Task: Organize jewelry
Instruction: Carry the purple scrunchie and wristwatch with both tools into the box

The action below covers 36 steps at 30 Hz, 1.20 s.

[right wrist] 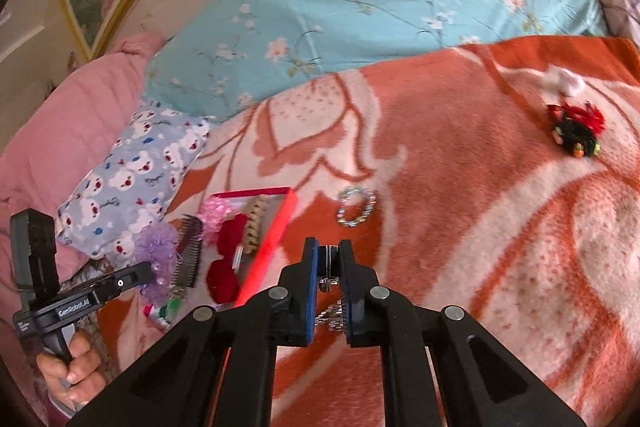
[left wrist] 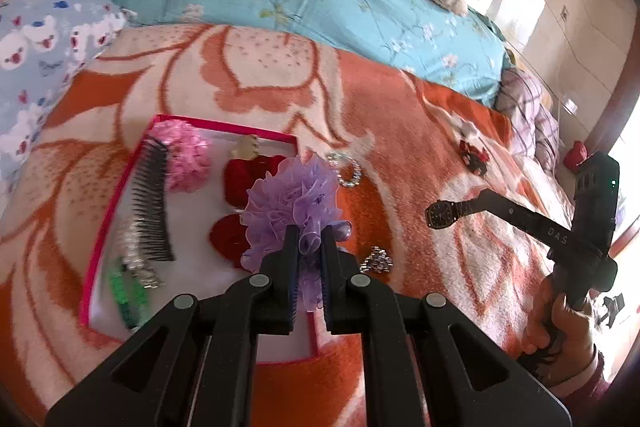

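Observation:
My left gripper point(left wrist: 309, 235) is shut on a purple ruffled hair tie point(left wrist: 294, 205) and holds it over the right edge of the pink-rimmed box point(left wrist: 105, 227). The box holds a black comb point(left wrist: 150, 211), a pink scrunchie point(left wrist: 185, 155), red scrunchies point(left wrist: 244, 179) and a green clip point(left wrist: 126, 291). My right gripper point(right wrist: 328, 247) is shut on a dark square-faced wristwatch point(left wrist: 442, 214), seen edge-on between the fingers point(right wrist: 329, 259), held above the blanket. A beaded bracelet point(right wrist: 356, 213) and a small silver chain piece point(left wrist: 376, 259) lie on the blanket beside the box.
An orange and white blanket point(right wrist: 460, 187) covers the bed. A red and black hair ornament point(right wrist: 576, 131) lies at the far right. A turquoise floral quilt point(right wrist: 360, 15), a bear-print pillow point(right wrist: 132, 171) and a pink quilt point(right wrist: 60, 131) lie behind.

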Each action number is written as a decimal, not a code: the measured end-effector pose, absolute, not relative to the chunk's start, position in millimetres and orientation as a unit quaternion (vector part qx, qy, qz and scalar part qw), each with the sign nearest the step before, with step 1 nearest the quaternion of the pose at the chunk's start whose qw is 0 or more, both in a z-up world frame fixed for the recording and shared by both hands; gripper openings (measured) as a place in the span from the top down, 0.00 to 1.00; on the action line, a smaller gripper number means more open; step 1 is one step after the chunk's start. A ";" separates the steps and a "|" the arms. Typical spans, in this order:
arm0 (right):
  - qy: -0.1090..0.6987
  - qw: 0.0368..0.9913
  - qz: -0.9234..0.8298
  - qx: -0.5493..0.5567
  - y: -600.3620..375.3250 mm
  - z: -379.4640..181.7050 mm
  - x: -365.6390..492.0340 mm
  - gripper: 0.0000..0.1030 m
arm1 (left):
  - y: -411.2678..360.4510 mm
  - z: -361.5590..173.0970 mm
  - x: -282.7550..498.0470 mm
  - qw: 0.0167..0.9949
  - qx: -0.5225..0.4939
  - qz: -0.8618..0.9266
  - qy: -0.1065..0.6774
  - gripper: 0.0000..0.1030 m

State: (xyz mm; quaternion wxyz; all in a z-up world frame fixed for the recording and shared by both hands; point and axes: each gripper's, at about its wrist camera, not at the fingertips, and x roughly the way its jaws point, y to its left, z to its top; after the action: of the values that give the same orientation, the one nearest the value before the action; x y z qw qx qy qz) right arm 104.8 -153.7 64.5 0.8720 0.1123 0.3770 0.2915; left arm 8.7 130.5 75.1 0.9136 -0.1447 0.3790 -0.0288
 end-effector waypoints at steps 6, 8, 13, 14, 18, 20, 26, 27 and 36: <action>0.383 0.857 0.330 0.104 -124.2 67.3 97.5 0.92 | 154.7 75.0 -9.6 0.915 -0.153 -0.001 0.373 0.93; 0.383 0.852 0.342 0.100 -112.2 68.5 94.4 0.92 | 164.0 72.4 -15.9 0.914 -0.156 0.011 0.373 0.93; 0.389 0.836 0.377 0.091 -78.0 68.1 89.3 0.92 | 180.1 64.3 -27.0 0.911 -0.165 0.029 0.378 0.93; 0.390 0.833 0.382 0.089 -72.4 67.3 88.2 0.92 | 182.7 62.5 -28.3 0.910 -0.166 0.031 0.379 0.93; 0.399 0.817 0.407 0.086 -44.2 62.3 85.6 0.92 | 192.2 52.4 -31.0 0.905 -0.172 0.038 0.388 0.93; 0.403 0.811 0.416 0.086 -34.4 60.3 84.2 0.92 | 194.9 47.2 -29.2 0.902 -0.175 0.039 0.392 0.93; 0.419 0.791 0.437 0.092 -0.1 45.0 89.9 0.92 | 198.8 33.1 -19.1 0.896 -0.173 0.040 0.408 0.93; 0.422 0.788 0.438 0.094 3.4 41.8 91.7 0.92 | 198.2 30.2 -17.0 0.894 -0.172 0.040 0.412 0.93; 0.473 0.765 0.419 0.124 13.3 -8.5 120.7 0.92 | 195.5 -6.2 4.1 0.874 -0.166 0.041 0.454 0.93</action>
State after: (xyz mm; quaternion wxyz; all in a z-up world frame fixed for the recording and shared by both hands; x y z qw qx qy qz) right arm 120.7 13.3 -8.5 0.7653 0.1239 0.4727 0.4189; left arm 4.1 195.5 -6.2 0.8743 -0.1656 0.4544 0.0412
